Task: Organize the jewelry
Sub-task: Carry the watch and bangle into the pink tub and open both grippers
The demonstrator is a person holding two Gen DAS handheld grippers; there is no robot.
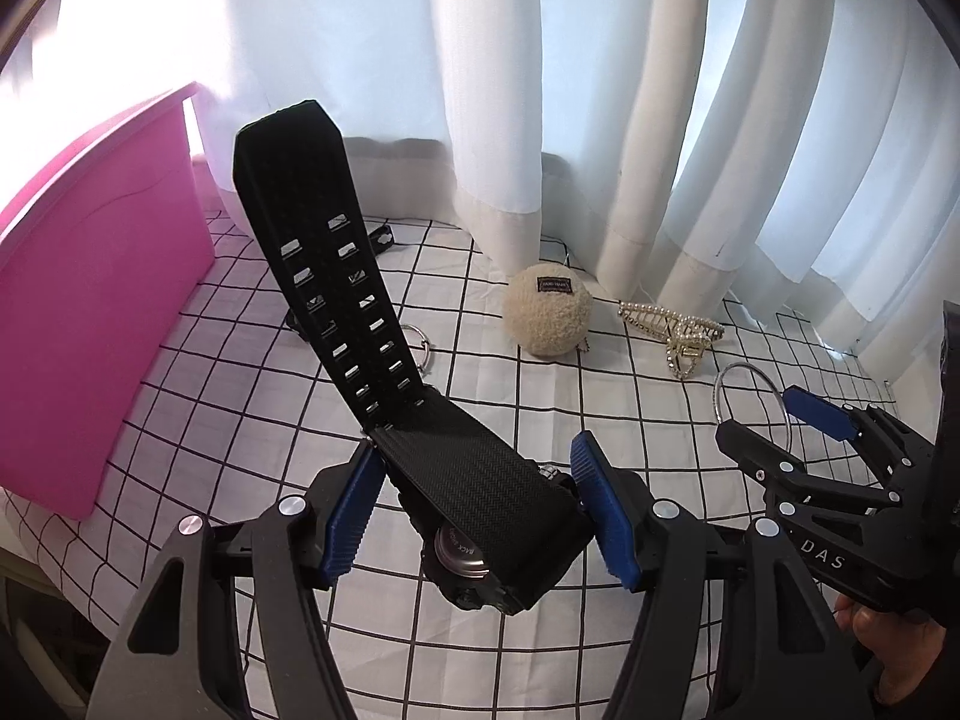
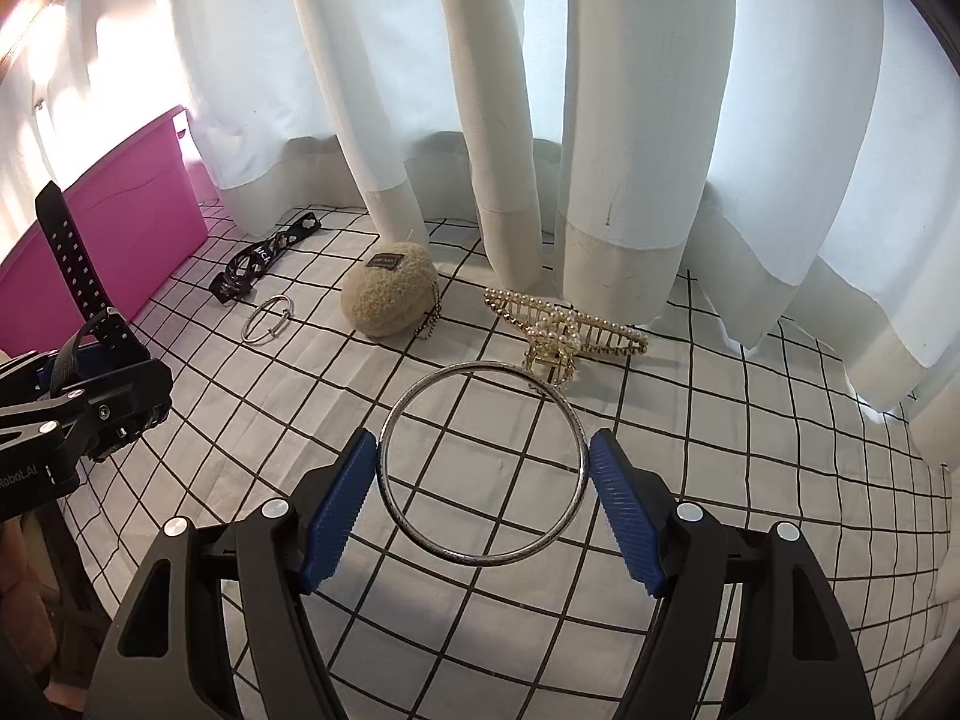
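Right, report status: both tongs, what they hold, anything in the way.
Left tongs around black watch. Right tongs clamp silver bangle. Pink bin left, path open.

Hair claw (image 2: 564, 330) right of pouch (image 2: 390, 288)

White curtains (image 2: 480, 90) hang across the upper frame in thick folds, glowing with daylight from behind, brightest at the upper left. Their hems (image 2: 618, 264) rest on a white cloth (image 2: 690, 420) with a black grid that covers the lower frame. At the left edge stands a pink bin (image 1: 90, 330).
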